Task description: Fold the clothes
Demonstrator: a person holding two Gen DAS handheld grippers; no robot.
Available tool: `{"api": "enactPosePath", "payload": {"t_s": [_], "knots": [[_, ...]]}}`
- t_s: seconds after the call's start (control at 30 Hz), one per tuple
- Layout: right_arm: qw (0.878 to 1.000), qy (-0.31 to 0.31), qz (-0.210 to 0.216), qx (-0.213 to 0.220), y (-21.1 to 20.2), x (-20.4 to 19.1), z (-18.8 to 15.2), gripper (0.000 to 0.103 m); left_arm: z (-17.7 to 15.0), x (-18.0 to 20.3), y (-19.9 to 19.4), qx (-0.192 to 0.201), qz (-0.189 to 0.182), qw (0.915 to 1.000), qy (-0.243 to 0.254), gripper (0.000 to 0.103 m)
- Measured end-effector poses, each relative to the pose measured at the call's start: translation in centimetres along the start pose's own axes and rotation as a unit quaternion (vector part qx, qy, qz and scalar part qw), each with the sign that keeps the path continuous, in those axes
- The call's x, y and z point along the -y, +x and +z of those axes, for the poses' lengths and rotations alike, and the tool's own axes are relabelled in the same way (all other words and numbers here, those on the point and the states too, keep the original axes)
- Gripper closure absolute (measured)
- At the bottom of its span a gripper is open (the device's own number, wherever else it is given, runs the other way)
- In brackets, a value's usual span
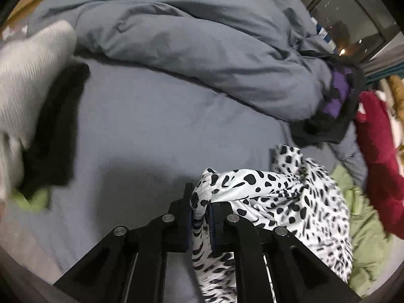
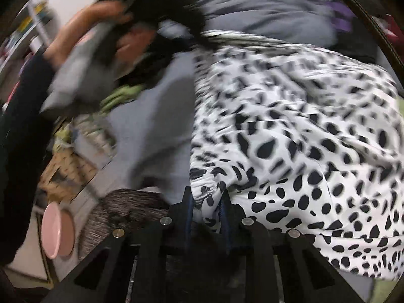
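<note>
Bed: we see a grey-blue sheet (image 1: 141, 126) spread flat across the middle of the left wrist view, with a rumpled grey-blue duvet (image 1: 197, 40) heaped behind it.
Background: a dark window (image 1: 353, 22) with small lights in it sits at the upper right of the left view; the right view is heavily blurred on its left side.
Spotted garment: we find the white cloth with black spots (image 1: 277, 197) lying bunched on the bed at the lower right of the left view, and spread wide over the right half of the right view (image 2: 303, 131).
Left hand-held gripper (image 1: 202, 207): its two black fingers are closed narrow on a gathered fold of the spotted garment, which hangs down between them.
Right hand-held gripper (image 2: 207, 199): its blue-padded fingers pinch a gathered, elastic-looking edge of the same garment.
Other clothes, left view: a white ribbed knit (image 1: 27, 70) lies over a black piece (image 1: 55, 131) at the left edge, with green cloth (image 1: 32, 199) under them; a black and purple jacket (image 1: 335, 96) rests against the duvet at the right; a dark red garment (image 1: 378, 156) hangs at the far right; pale green fabric (image 1: 363, 232) lies under the spotted cloth.
Person: we make out a bare forearm (image 2: 83, 27) and a dark sleeve (image 2: 22, 116) at the upper left of the right view, too blurred to say more.
Floor side: a pink round dish (image 2: 56, 229) and a dark grey mottled mat (image 2: 121, 214) show at the lower left of the right view.
</note>
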State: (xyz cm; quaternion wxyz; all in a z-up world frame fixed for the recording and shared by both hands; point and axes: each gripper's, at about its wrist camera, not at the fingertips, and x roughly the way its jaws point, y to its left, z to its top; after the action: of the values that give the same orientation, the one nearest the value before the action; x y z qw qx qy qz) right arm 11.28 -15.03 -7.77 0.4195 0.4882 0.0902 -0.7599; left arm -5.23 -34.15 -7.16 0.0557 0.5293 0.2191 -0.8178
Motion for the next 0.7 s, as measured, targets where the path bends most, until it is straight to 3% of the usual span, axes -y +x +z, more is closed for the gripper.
{"api": "enactPosePath", "payload": {"t_s": [0.17, 0.2, 0.23, 0.33, 0.43, 0.53, 0.57, 0.63, 0.7], "knots": [[0.998, -0.017, 0.051, -0.015, 3.1, -3.5, 2.3, 0.083, 2.9, -2.5, -0.6, 0.0, 0.048, 0.9986, 0.024, 0.094], [0.998, -0.02, 0.061, -0.018, 3.7, -4.2, 2.8, 0.086, 3.5, -3.1, -0.6, -0.001, 0.056, 0.998, 0.029, 0.094], [0.997, -0.023, 0.071, -0.021, 4.3, -4.9, 3.3, 0.099, 4.0, -3.5, -0.6, -0.003, 0.067, 0.9971, 0.037, 0.094], [0.994, -0.032, 0.101, -0.03, 6.2, -7.0, 4.7, 0.099, 4.9, -4.4, -0.1, -0.014, 0.101, 0.9928, 0.064, 0.094], [0.994, -0.03, 0.098, -0.045, 7.5, -7.4, 4.7, 0.099, 5.0, -4.9, 1.6, -0.031, 0.117, 0.9891, 0.084, 0.094], [0.994, -0.026, 0.091, -0.06, 8.8, -7.5, 4.5, 0.088, 4.7, -5.9, 3.7, -0.053, 0.124, 0.9878, 0.078, 0.094], [0.994, -0.02, 0.089, -0.057, 8.4, -7.2, 4.3, 0.072, 4.5, -6.3, 4.4, -0.061, 0.125, 0.9878, 0.07, 0.093], [0.996, -0.004, 0.085, -0.039, 6.3, -6.1, 3.7, 0.05, 4.1, -7.0, 5.5, -0.072, 0.128, 0.9878, 0.052, 0.09], [0.997, 0.018, 0.075, -0.01, 3.7, -4.8, 3.0, 0.05, 3.6, -7.2, 4.9, -0.063, 0.135, 0.9882, 0.037, 0.085]]}}
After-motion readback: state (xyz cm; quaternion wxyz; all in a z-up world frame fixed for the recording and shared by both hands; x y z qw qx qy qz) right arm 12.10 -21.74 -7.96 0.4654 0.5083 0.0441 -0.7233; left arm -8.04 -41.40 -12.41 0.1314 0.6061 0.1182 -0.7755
